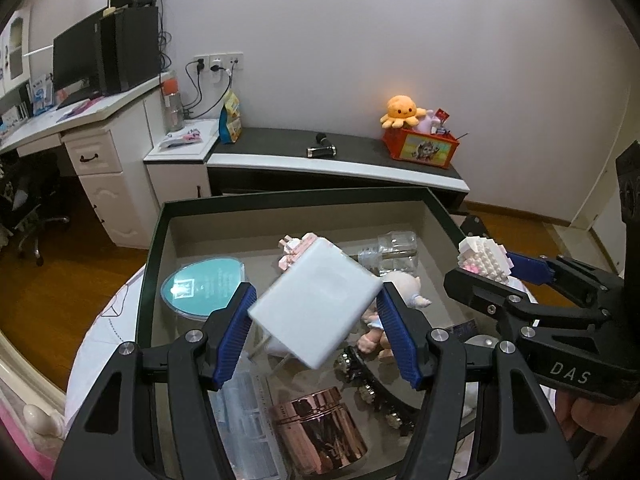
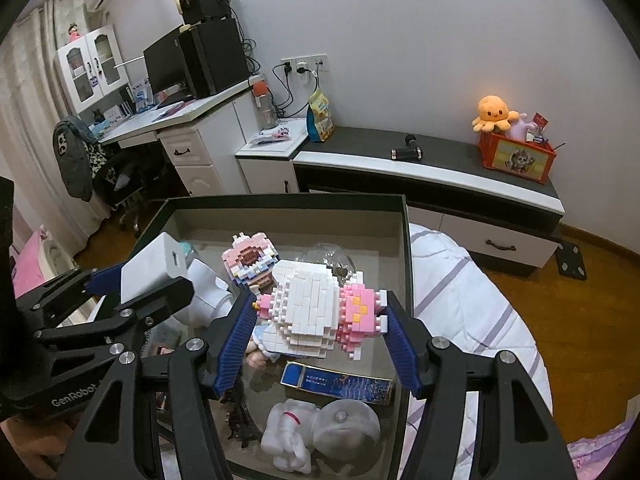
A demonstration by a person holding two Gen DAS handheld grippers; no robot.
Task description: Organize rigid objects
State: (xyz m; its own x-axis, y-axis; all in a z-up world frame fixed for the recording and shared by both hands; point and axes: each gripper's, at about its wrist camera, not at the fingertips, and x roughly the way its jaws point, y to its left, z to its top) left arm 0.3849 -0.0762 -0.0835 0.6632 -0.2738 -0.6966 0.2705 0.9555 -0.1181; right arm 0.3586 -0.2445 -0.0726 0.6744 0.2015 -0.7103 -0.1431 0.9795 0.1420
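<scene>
Your left gripper [image 1: 316, 320] clamps the smooth, slippery white charger [image 1: 316, 304]; your right gripper [image 2: 320, 320] pinches the fragile brick figure [image 2: 316, 308] — squeeze its solid middle.

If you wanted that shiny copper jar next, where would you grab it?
Across its round side wall, coming from above. The jar stands upright in the box, lid on top, with a hair clip close on one side, so the tongs should straddle the other two sides.
</scene>
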